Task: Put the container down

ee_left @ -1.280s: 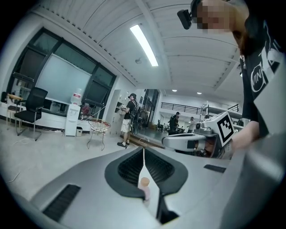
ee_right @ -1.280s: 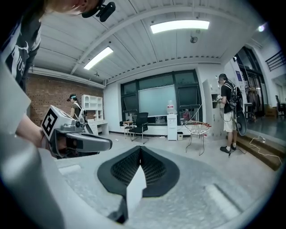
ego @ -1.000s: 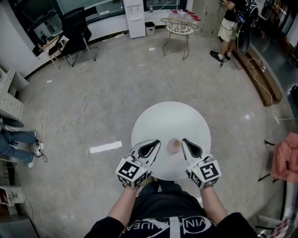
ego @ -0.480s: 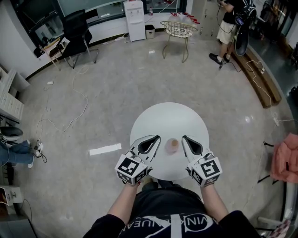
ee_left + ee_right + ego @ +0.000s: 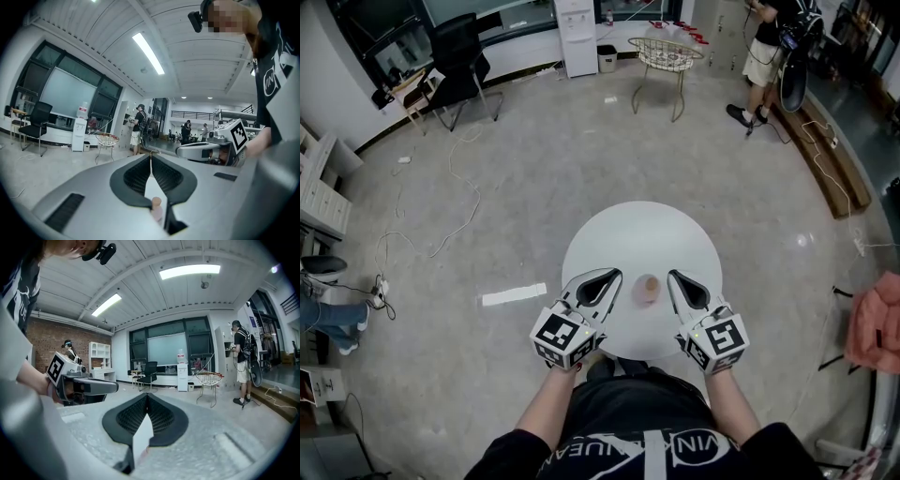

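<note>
A small pinkish container (image 5: 650,288) with a brown lid stands upright on the round white table (image 5: 642,234), near its front edge. My left gripper (image 5: 616,276) hovers just to its left with the jaws closed tip to tip and nothing in them. My right gripper (image 5: 673,277) hovers just to its right, likewise shut and empty. Neither touches the container. In the left gripper view the container (image 5: 156,206) peeks up below my closed left gripper (image 5: 151,155), with the right gripper (image 5: 206,151) beyond. The right gripper view shows my right gripper (image 5: 147,395) shut and the left gripper (image 5: 86,387) alongside.
A wire basket stand (image 5: 667,54), an office chair (image 5: 455,66) and a water dispenser (image 5: 576,33) stand at the far wall. A person (image 5: 766,52) stands at the back right. Cables (image 5: 455,211) and a tape strip (image 5: 514,295) lie on the floor left of the table.
Both grippers and the container keep their places; only the head camera's view has shifted slightly.
</note>
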Motion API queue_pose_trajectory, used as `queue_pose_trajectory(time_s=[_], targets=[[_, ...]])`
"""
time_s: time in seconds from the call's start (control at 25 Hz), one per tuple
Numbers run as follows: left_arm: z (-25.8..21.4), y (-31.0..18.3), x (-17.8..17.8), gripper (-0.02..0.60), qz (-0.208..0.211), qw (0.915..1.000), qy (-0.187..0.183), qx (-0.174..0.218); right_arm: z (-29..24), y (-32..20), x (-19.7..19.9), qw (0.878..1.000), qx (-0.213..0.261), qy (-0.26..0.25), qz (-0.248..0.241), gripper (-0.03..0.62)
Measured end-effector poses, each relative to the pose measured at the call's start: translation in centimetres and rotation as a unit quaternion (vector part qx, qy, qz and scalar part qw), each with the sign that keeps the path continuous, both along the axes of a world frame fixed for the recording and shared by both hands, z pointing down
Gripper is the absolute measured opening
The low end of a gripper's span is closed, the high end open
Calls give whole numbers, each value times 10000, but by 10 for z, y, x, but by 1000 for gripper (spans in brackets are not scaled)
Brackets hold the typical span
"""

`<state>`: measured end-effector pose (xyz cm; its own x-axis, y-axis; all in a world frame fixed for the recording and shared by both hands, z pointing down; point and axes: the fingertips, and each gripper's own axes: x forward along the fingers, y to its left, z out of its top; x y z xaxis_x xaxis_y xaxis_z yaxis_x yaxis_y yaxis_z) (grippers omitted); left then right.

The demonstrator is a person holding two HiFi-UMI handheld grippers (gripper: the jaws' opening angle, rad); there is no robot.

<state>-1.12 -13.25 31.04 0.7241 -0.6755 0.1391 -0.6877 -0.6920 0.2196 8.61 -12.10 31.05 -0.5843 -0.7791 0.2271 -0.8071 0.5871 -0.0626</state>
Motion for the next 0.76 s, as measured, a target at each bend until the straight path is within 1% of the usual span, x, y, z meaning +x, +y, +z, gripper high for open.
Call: queue_pose_trajectory(time_s=[0.16, 0.76], targets=[[3, -1, -3, 15, -53, 10000, -20, -29, 1, -2, -3, 10000, -16, 10, -97, 6], [9, -5, -14, 15, -158, 9998, -21, -94, 13, -4, -7, 9997, -204, -42, -112, 6]])
